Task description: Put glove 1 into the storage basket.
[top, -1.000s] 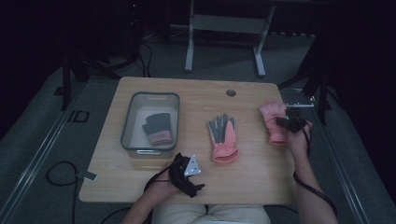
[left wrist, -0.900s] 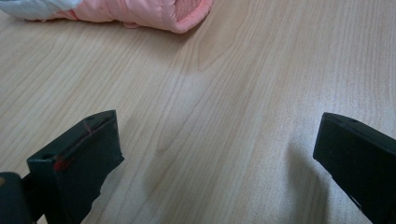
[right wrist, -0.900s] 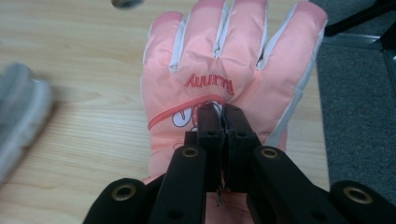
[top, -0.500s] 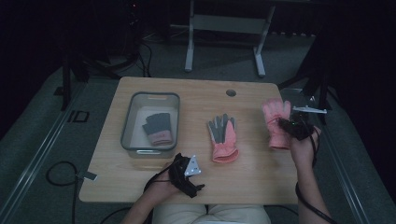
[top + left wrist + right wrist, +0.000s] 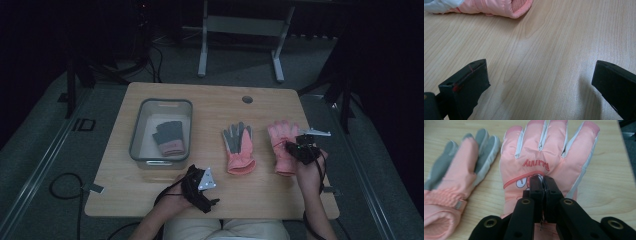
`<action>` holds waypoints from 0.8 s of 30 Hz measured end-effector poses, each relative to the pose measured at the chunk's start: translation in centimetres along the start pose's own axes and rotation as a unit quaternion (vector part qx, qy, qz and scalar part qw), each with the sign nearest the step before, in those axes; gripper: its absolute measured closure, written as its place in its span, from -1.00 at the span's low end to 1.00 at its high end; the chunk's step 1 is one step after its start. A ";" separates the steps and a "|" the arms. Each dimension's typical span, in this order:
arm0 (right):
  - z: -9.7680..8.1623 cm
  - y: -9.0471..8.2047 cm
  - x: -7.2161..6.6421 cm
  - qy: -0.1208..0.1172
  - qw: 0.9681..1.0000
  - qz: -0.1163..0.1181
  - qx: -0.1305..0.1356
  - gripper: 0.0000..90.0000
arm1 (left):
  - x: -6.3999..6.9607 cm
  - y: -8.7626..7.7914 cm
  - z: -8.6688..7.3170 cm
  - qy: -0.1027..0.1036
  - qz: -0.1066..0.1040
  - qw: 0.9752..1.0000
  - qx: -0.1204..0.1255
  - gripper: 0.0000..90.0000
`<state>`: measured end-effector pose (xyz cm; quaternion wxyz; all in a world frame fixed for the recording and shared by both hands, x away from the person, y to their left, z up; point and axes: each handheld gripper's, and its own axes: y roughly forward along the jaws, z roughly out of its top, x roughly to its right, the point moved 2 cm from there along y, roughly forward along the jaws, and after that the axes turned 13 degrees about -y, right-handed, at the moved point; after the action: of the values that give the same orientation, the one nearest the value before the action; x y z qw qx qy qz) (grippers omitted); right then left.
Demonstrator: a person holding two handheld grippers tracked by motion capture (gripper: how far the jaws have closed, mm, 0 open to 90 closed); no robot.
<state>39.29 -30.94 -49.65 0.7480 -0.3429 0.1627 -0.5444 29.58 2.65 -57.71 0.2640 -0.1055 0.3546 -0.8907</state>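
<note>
High view: the right gripper (image 5: 296, 147) is being held over the right pink glove (image 5: 282, 145), jaws pressed together on its fabric, near the table (image 5: 210, 105)'s right edge. The left gripper (image 5: 200, 186) is being rested at the near edge, jaws apart. A second glove (image 5: 239, 148) is lying between them, with bare wood around it.

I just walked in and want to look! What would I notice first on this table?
Two pink gloves: one lies palm up in the middle of the table, showing grey fingers; the other lies near the right edge, with the right gripper shut on it. Left of them, a clear bin holds a dark glove with a pink cuff.
</note>
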 end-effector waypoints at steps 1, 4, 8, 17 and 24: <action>-0.2 0.5 -0.1 0.000 1.000 0.000 -0.002 0.94 | 0.0 0.0 0.0 -0.001 -0.001 1.000 0.001 -0.99; -0.7 1.9 0.0 0.008 1.000 -0.005 -0.014 0.94 | 0.0 0.0 0.0 0.000 -0.002 1.000 0.000 -0.99; -1.4 3.5 0.3 0.015 1.000 -0.005 -0.027 0.93 | 0.0 0.0 0.0 0.000 -0.003 1.000 0.001 -0.99; -1.4 2.7 1.3 0.003 1.000 -0.004 0.001 0.72 | 0.0 0.0 0.0 -0.004 -0.004 1.000 0.001 -0.99; -0.6 1.5 1.9 -0.043 0.999 0.019 0.020 0.60 | -0.1 0.0 0.0 -0.005 -0.006 1.000 0.001 -0.99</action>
<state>40.70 -32.63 -50.88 0.7715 -0.3480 0.1260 -0.5175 29.67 2.78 -57.72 0.2608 -0.1116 0.3522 -0.8919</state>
